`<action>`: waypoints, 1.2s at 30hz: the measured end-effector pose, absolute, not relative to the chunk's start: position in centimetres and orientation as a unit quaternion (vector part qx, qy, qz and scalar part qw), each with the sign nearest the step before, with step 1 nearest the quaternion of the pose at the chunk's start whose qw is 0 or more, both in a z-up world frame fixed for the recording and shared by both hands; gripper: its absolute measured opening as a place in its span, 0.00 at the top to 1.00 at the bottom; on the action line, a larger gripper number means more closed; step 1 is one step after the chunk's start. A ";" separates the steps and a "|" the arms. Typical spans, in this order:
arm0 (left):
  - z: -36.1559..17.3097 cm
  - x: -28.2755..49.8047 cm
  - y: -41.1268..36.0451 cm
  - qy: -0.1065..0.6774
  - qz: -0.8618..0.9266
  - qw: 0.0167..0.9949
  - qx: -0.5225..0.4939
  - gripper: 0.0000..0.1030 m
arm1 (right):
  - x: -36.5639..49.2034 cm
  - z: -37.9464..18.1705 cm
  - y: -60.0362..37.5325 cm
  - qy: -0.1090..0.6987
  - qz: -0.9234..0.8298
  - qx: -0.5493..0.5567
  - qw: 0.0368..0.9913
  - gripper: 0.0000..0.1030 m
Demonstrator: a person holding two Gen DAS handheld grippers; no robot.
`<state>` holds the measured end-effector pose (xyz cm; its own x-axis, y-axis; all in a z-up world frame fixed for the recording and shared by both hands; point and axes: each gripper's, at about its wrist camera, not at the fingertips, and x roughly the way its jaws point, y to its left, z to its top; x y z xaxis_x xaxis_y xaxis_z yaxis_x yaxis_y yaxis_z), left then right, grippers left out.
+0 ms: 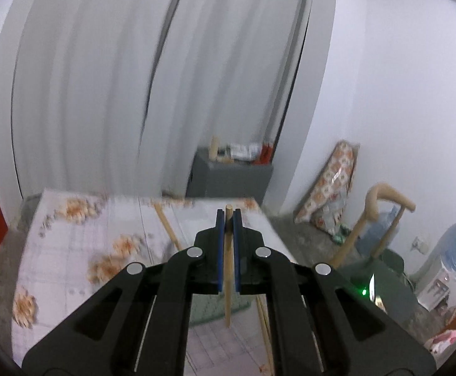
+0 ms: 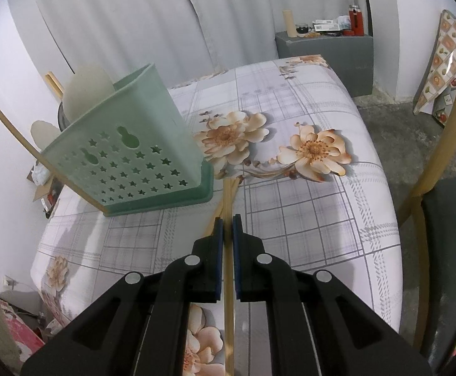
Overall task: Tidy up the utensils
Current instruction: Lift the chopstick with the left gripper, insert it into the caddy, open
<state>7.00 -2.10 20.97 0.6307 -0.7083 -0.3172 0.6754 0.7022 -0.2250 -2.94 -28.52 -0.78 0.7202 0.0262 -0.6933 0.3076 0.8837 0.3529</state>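
Left hand-held gripper [image 1: 228, 219] clamped on a chopstick [image 1: 227, 269], right hand-held gripper [image 2: 227, 224] pinching another chopstick [image 2: 228, 307] (green holder [image 2: 127, 144] nearby)

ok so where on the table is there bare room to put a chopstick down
Free: the checked cloth right of the right gripper, below the flower print, out to the table edge. Crowded: the left, where the green holder stands, and straight ahead, where loose chopsticks lie by its base.
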 end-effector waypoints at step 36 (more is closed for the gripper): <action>24.1 12.7 -4.8 0.098 -0.330 0.934 -0.091 0.97 | -2.8 -1.4 -29.4 0.370 -0.079 0.238 0.895 0.94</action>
